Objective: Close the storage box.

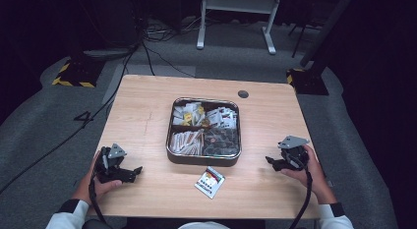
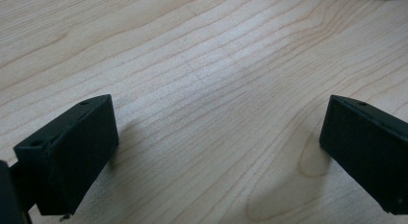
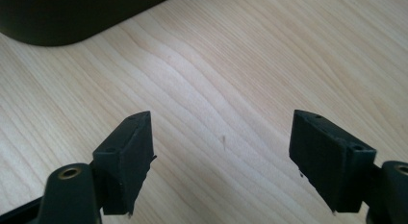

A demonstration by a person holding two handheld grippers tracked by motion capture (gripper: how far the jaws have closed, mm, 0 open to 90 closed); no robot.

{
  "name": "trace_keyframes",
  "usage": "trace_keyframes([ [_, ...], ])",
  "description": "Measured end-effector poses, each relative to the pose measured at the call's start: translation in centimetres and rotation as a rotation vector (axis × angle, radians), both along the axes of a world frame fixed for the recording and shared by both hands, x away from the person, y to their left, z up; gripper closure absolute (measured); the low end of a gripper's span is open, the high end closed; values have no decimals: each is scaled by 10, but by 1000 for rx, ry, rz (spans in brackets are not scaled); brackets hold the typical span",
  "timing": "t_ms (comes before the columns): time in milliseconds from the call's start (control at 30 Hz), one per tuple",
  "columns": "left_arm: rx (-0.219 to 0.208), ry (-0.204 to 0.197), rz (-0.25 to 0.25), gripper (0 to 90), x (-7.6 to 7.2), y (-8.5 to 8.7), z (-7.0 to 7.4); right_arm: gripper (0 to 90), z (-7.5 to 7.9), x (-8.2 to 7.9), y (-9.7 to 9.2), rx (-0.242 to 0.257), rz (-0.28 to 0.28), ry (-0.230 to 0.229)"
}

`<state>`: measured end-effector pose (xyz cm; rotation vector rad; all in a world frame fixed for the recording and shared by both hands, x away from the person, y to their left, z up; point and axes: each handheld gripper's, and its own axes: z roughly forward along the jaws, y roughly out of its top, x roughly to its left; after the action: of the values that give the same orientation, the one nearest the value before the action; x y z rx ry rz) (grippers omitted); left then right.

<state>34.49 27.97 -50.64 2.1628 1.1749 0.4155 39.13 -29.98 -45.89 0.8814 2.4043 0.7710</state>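
Looking from the high view, we rest both claws wide of the tray [image 1: 203, 160], leaving the packet [image 1: 210, 182] free just before it. Left claw [image 2: 216, 152] gapes over bare tabletop [image 2: 202, 65]; right claw [image 3: 222, 159] likewise.

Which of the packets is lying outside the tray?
The white packet with red and yellow print, flat on the table just in front of the tray, between the two grippers. All the other packets sit sorted inside the tray's compartments.

Wooden table [image 1: 147, 106], black grommet [image 1: 243, 94], white stand legs [image 1: 268, 32], floor cables [image 1: 157, 54]
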Motion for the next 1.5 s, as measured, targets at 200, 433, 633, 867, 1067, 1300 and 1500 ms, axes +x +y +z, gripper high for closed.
trace_keyframes([
  [200,1,-1,1,1,0,0,0,243,-8,-5,-9,19,-8,3],
  [433,0,0,1,2,0,0,0,238,-17,-12,-21,54,-27,17],
  [633,0,0,1,1,0,0,0,227,-24,-18,-32,92,-42,28],
  [867,0,0,1,2,0,0,0,215,-28,-23,-39,112,-59,25],
  [1067,0,0,1,1,0,0,0,213,-34,-25,-45,122,-92,29],
  [1300,0,0,1,1,0,0,0,199,-40,-31,-56,180,-140,44],
  [1500,0,0,1,1,0,0,0,189,-45,-36,-65,244,-184,51],
])
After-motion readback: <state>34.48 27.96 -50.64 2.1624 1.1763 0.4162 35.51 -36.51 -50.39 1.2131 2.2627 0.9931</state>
